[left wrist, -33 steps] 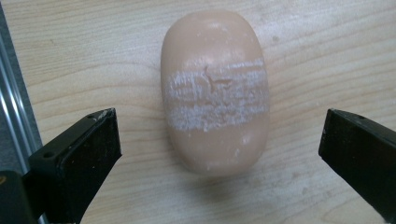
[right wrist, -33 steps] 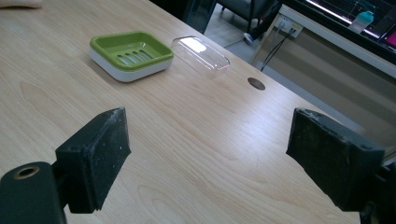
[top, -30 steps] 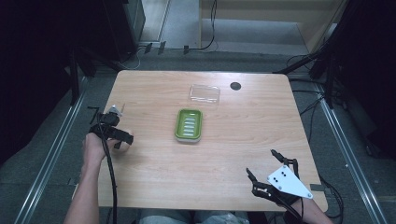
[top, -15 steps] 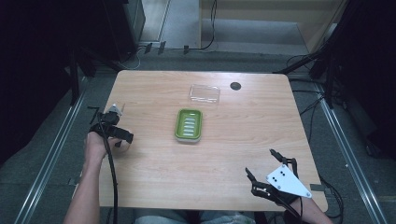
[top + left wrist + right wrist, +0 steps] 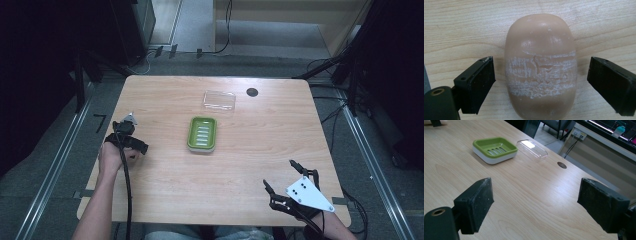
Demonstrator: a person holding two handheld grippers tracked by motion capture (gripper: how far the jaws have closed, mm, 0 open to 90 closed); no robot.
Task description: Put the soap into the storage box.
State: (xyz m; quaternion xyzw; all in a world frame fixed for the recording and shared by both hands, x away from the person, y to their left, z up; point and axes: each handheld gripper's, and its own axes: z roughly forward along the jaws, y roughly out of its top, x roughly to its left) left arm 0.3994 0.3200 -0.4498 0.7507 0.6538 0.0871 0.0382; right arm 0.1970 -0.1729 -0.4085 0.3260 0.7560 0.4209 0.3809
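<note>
Soap bar (image 5: 540,67) between left tongs (image 5: 541,82), untouched

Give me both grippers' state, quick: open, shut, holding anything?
Left gripper: open, jaws either side of the bar of soap, gaps on both sides, not gripping.
Right gripper: open, holding nothing, over bare table.

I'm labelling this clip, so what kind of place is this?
Probably a lab or workshop recording station, not a home: a bare wooden table stands on a grey floor between metal rails, cables trail behind it, and a person works handheld grippers over a soap bar.
</note>
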